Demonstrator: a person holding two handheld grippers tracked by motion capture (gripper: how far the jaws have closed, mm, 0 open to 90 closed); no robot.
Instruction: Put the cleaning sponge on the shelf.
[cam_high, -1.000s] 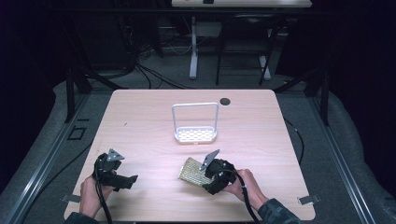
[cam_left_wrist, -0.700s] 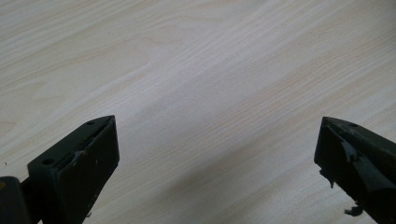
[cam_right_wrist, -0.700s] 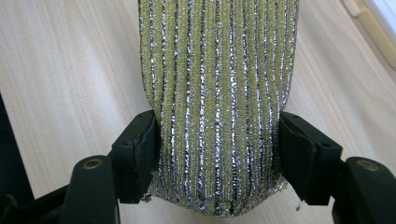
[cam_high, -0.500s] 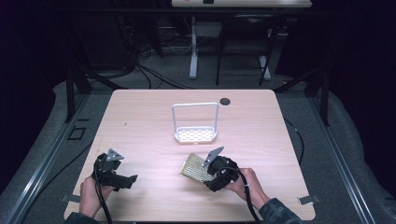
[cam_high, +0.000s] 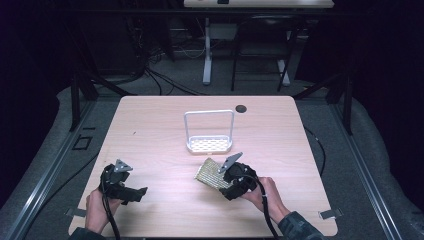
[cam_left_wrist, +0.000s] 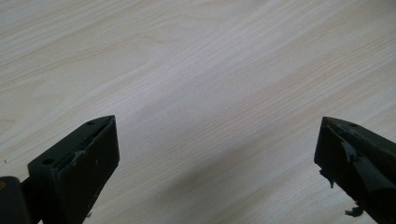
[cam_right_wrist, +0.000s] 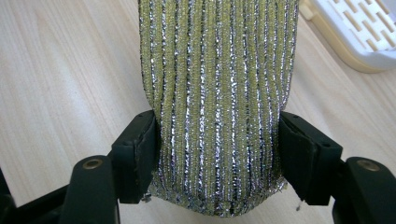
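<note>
Right gripper view: sponge clamped between right gripper jaws.

Sponge lies on table before rack.

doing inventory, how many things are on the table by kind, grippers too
scrubbing sponge (yellow-silver): 1
white rack: 1
grippers: 2, the left gripper and the right gripper
total: 4
</note>
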